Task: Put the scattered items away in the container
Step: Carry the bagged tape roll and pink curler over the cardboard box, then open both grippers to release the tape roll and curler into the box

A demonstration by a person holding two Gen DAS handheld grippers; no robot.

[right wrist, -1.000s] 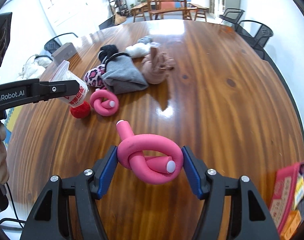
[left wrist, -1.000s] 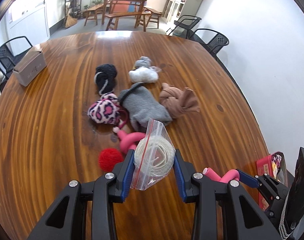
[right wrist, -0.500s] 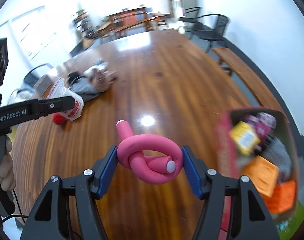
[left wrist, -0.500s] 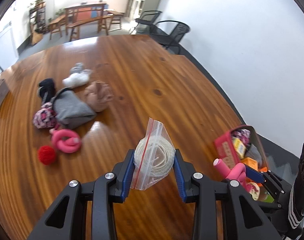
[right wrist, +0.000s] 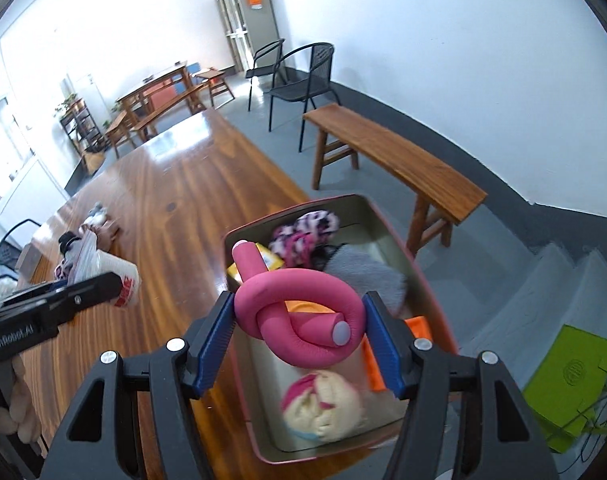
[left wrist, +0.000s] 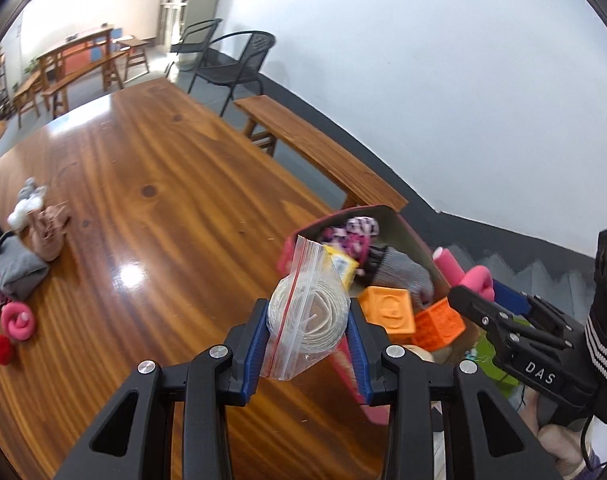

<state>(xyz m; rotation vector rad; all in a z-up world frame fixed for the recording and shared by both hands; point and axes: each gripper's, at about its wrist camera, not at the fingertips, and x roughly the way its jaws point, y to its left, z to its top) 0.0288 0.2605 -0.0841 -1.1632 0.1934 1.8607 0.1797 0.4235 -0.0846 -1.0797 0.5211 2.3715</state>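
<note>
Both claws are loaded and near the tin container (right wrist: pixel 415 268), which sits at the edge of the bench (left wrist: pixel 151 184). The right claw (right wrist: pixel 299 330) grips a knotted pink foam roller (right wrist: pixel 299 316) directly above the tin's open interior. The left claw (left wrist: pixel 308 330) is clenched on a zip bag of coiled cord (left wrist: pixel 307 312), just short of the tin's near rim. Judged best: drop the roller low into the free middle, then bring the bag over the rim before releasing.
</note>
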